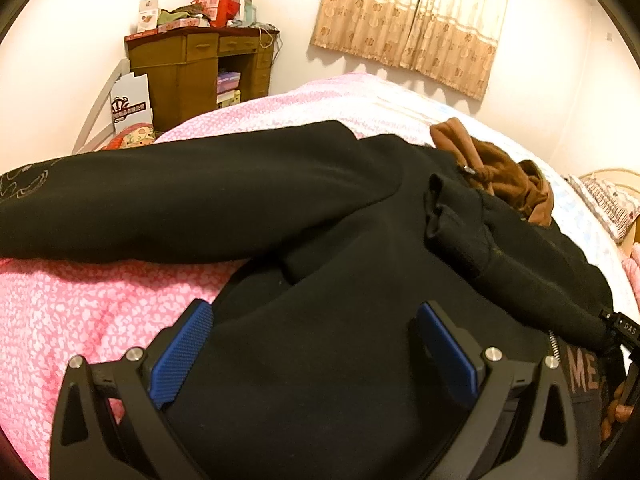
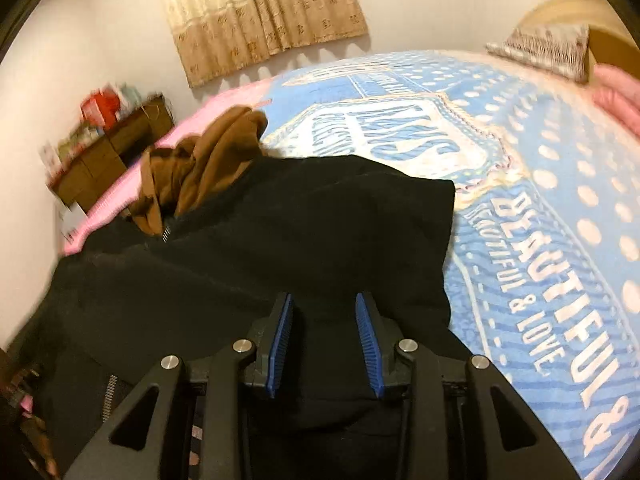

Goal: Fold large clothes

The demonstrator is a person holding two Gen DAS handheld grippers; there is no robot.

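the black jacket (image 1: 320,220) looked soft, heavy; left tool (image 1: 316,344) gaped empty, right tool (image 2: 325,340) half-open, holding nothing; best taken by its hem.

The black garment (image 1: 320,240) runs off the left edge of the left wrist view, its pale sleeve print cut short. It hides most of the brown garment (image 2: 200,160). Lettering (image 1: 582,374) at the right reads only "ME". The wooden desk (image 2: 108,152) is blurred in the right wrist view, its clutter unreadable.
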